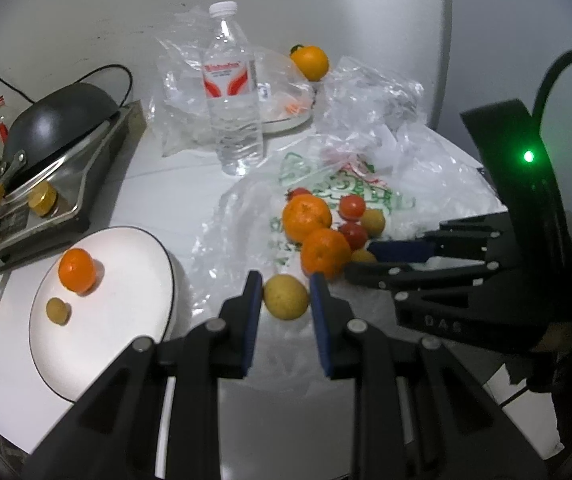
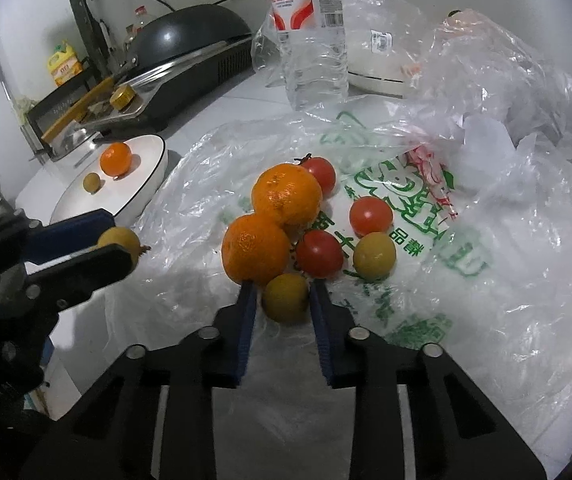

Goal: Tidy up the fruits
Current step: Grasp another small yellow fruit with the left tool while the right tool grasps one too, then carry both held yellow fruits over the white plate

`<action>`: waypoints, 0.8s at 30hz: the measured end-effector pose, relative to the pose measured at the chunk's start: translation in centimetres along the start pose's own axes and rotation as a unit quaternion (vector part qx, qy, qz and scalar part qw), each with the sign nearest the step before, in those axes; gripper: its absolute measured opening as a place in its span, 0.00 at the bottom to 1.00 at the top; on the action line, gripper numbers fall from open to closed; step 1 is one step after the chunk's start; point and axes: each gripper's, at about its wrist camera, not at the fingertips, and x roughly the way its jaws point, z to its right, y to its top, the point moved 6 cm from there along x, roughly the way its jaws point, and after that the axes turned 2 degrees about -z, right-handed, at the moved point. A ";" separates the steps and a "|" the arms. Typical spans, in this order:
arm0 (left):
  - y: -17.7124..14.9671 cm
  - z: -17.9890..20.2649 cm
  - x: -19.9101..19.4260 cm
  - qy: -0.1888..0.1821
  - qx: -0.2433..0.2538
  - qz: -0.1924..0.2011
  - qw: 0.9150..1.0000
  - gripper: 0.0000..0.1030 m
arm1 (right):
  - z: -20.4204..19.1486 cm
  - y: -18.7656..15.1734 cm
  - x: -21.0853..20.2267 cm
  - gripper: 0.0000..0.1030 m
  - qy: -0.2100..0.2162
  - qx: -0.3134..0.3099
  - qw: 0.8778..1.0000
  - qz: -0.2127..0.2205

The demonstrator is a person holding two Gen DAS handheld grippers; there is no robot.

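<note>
Yellow-green fruit (image 1: 286, 297) sits clamped in the left hand-held gripper (image 1: 285, 294), near the white plate (image 1: 134, 248), likely its destination. Right hand-held gripper (image 2: 282, 298) has closed on a second small fruit (image 2: 286, 297), beside the orange pile (image 2: 274, 220), farther from the plate.

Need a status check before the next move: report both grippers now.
Left gripper: closed on a yellow-green fruit.
Right gripper: closed on another yellow-green fruit.
</note>
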 end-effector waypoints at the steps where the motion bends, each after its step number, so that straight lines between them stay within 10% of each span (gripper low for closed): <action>1: 0.0 -0.1 -0.1 0.000 -0.001 0.001 1.000 0.24 | -0.1 0.0 0.0 0.26 -0.004 -0.003 1.000 0.000; 24: -0.7 -1.1 -3.2 -0.006 -0.009 0.031 0.999 0.24 | -2.8 0.8 -4.1 0.26 -0.031 -0.026 0.999 0.035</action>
